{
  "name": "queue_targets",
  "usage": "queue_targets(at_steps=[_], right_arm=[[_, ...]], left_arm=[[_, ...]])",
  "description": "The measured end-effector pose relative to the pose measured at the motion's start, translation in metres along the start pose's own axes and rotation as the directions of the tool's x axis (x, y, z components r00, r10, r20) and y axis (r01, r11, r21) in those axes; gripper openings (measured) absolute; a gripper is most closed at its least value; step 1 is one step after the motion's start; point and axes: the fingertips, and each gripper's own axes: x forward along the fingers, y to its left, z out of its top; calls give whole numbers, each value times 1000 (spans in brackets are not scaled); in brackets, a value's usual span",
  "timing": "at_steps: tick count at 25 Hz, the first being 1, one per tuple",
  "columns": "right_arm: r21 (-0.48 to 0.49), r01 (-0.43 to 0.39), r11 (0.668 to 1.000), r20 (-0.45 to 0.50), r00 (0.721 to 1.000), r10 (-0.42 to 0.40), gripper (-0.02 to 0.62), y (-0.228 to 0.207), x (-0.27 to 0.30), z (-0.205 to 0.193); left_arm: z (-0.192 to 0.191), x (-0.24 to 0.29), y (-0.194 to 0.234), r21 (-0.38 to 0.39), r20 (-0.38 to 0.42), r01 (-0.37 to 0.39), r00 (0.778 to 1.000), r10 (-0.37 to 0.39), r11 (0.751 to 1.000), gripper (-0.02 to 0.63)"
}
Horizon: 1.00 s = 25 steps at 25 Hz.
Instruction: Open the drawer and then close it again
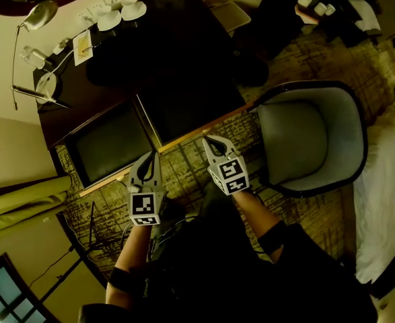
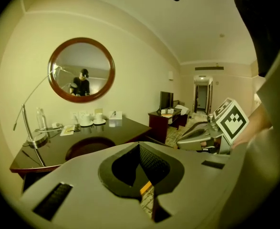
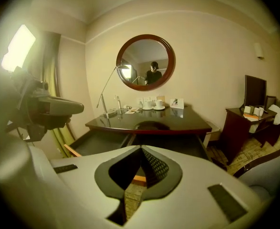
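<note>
Under the dark surface [image 1: 184, 39] the drawer [image 1: 110, 150] stands pulled out just ahead of your left gripper [image 1: 151, 160] and right gripper [image 1: 214, 143]; with both pairs of fingers [image 3: 192, 194] pressed together and empty, push its front squarely.

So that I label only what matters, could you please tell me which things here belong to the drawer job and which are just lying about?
Job: open drawer, desk, left gripper, right gripper (both shut, empty).
Lying about: chair, lamp, cups, mirror.
</note>
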Motion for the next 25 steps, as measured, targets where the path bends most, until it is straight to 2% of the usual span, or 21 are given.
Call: queue_targets(at_steps=[3,9,11,14,17,21,25], right_arm=[[0,23,1000,-51,998,-23,0,-31,8,-37],[-15,44,999,-150,988,-46,0,-86,36,-111],[-5,53,999,-172,984,-53,0,-101,48,-135],[11,75,997,-188,980,-72,0,-122,66,-168],[21,86,996,-198,977,-80,0,-136,84,-197],[15,79,997,-188,979,-75,0,-144,104,-219],[10,67,998,-128,990,-65,0,-151,118,-214]], left_arm=[[-13,30,-25,-14,-31,34,999,-34,999,2],[-49,89,-66,16,-90,106,990,-104,994,2],[-61,108,-76,11,-104,105,989,-103,994,2],[-75,134,-88,-38,-127,74,989,-78,997,2],[-93,156,-101,-53,-141,81,986,-88,995,2],[-116,180,-110,-75,-165,84,982,-95,994,2],[-126,202,-113,-113,-179,66,980,-86,991,2]])
